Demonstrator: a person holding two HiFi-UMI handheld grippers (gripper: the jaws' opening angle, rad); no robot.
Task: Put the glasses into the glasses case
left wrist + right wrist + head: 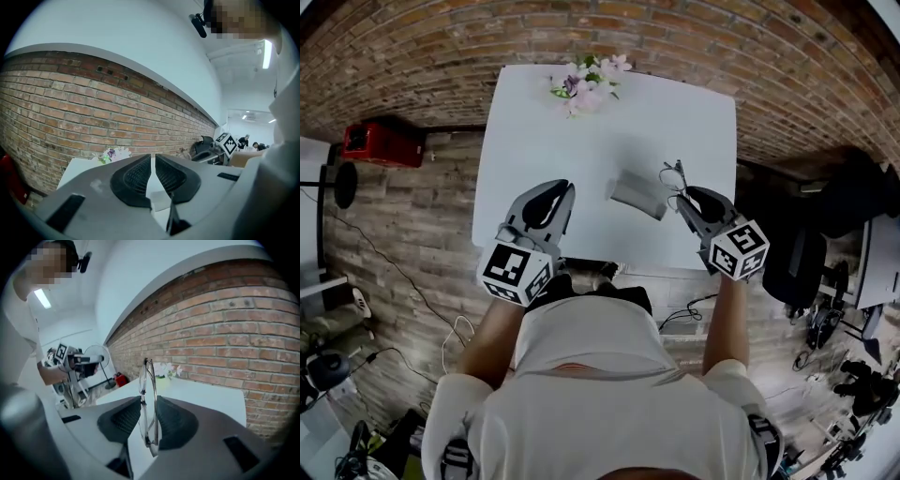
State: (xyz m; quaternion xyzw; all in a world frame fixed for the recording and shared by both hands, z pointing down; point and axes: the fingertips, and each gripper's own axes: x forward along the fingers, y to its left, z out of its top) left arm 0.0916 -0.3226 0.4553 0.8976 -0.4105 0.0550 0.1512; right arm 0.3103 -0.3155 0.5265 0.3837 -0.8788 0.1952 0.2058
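Evidently ready for insertion, the folded glasses point(146, 376) stand edge-up, clamped between the right gripper's point(149, 401) fingers point(176, 420), with the grey glasses case point(637, 192) just beside them at nine o'clock. The left gripper's point(546, 202) fingers point(136, 180) sit nearly together and empty, probably waiting to steady the case. Flowers point(589, 84) stand at twelve on the white tabletop point(534, 141), with a brick wall point(722, 37) beyond and a wooden floor point(422, 216) below.

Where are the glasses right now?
In the head view, the glasses are clamped in the right gripper, over the right side of the white table, just right of the grey glasses case.
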